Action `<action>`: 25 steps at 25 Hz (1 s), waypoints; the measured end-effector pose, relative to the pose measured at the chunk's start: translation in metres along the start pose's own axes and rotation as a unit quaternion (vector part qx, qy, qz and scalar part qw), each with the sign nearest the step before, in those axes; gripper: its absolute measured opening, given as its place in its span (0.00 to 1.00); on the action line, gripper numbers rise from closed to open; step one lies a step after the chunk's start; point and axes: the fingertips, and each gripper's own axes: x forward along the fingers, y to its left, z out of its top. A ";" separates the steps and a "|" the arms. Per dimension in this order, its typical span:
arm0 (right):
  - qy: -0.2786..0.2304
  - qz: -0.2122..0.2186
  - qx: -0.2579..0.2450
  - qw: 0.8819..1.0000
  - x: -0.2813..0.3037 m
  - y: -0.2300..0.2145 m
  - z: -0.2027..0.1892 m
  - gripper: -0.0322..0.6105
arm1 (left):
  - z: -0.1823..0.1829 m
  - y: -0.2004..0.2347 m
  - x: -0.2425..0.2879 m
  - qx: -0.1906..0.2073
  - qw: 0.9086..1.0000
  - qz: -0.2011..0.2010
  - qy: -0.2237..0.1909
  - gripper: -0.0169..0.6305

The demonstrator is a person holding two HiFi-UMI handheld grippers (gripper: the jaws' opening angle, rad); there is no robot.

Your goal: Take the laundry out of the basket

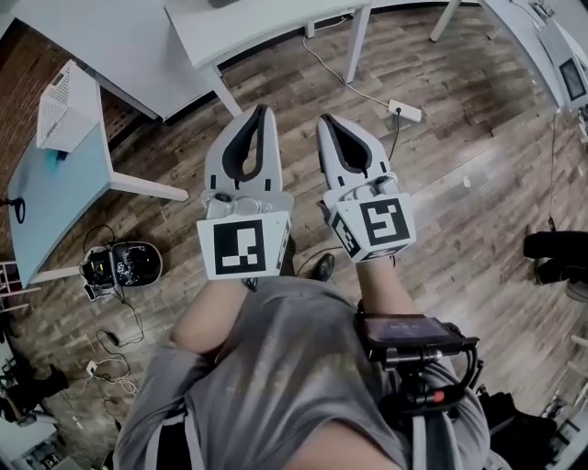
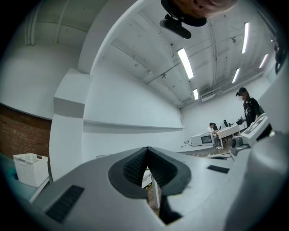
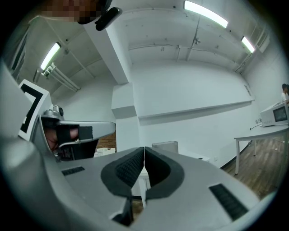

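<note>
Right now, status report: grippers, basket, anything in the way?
Left gripper shut, empty; right gripper shut, empty. Basket on table far left, laundry not visible. Desk ahead.

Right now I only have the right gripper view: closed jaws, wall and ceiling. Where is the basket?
Observer: The white basket stands on a light-blue table, at the upper left of the head view, left of the left gripper.
Operator: Is that left gripper carrying anything?
Observer: No. It is shut and empty, held beside the right gripper above the wooden floor.
Operator: Any laundry showing in the basket?
Observer: I can't tell. In the head view and the left gripper view only its perforated walls show, not what is inside.
</note>
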 end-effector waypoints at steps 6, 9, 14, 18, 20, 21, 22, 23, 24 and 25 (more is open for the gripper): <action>0.015 0.008 -0.005 1.000 0.062 0.003 -0.011 0.06 | -0.016 0.047 0.042 -0.015 1.000 -0.002 0.000 0.04; 0.015 0.008 -0.002 1.000 0.102 -0.001 -0.013 0.06 | -0.019 0.073 0.067 -0.019 1.000 -0.004 -0.004 0.04; 0.001 0.004 -0.015 1.000 0.166 -0.001 -0.004 0.06 | -0.015 0.130 0.099 -0.016 0.999 0.006 -0.029 0.04; -0.006 0.007 -0.026 1.000 0.206 0.009 0.005 0.06 | -0.013 0.165 0.115 -0.023 0.999 0.007 -0.042 0.04; -0.008 0.009 -0.032 0.999 0.219 0.014 0.008 0.06 | -0.014 0.177 0.121 -0.025 0.999 0.007 -0.042 0.04; -0.008 0.009 -0.035 0.999 0.225 0.015 0.009 0.06 | -0.015 0.182 0.125 -0.027 0.999 0.007 -0.043 0.04; -0.008 0.008 -0.038 0.999 0.229 0.014 0.010 0.06 | -0.015 0.185 0.128 -0.028 0.999 0.007 -0.045 0.04; -0.009 0.007 -0.040 0.999 0.233 0.013 0.011 0.06 | -0.015 0.188 0.130 -0.029 0.998 0.007 -0.046 0.04; -0.009 0.006 -0.040 0.999 0.236 0.011 0.011 0.06 | -0.016 0.189 0.133 -0.029 0.998 0.006 -0.046 0.04; -0.009 0.004 -0.041 0.999 0.240 0.008 0.012 0.06 | -0.018 0.191 0.136 -0.030 0.999 0.006 -0.045 0.04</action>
